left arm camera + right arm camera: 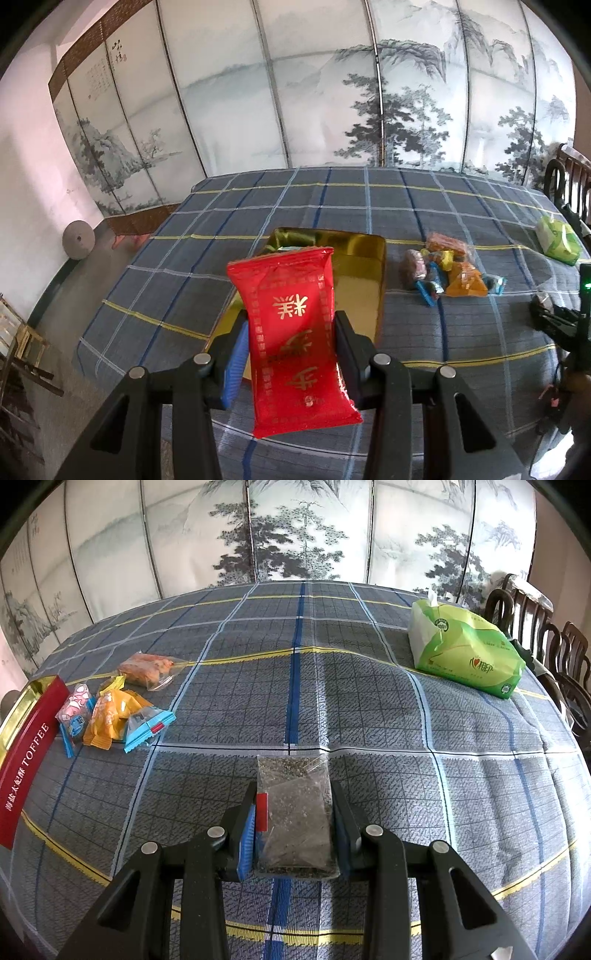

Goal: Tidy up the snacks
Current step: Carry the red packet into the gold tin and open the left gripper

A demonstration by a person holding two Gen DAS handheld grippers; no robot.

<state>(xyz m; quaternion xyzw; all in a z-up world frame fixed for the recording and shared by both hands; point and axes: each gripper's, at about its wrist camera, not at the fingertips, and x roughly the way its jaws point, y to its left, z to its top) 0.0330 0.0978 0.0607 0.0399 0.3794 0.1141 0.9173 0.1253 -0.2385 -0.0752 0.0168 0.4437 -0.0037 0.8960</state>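
My left gripper (291,332) is shut on a red snack packet (295,332) with gold characters, held above the near end of the open gold tin (364,269). My right gripper (293,812) is shut on a clear packet of dark seed brittle (297,812), held over the checked cloth. The tin's red side, marked TOFFEE, shows at the left in the right wrist view (26,760). A pile of loose snacks (110,709) lies beside the tin; it also shows in the left wrist view (447,273).
A green tissue pack (465,653) lies at the far right of the table; it also shows in the left wrist view (557,240). Dark wooden chairs (546,646) stand along the right edge. A painted folding screen (295,92) stands behind the table. The right gripper's body (561,321) shows at the right.
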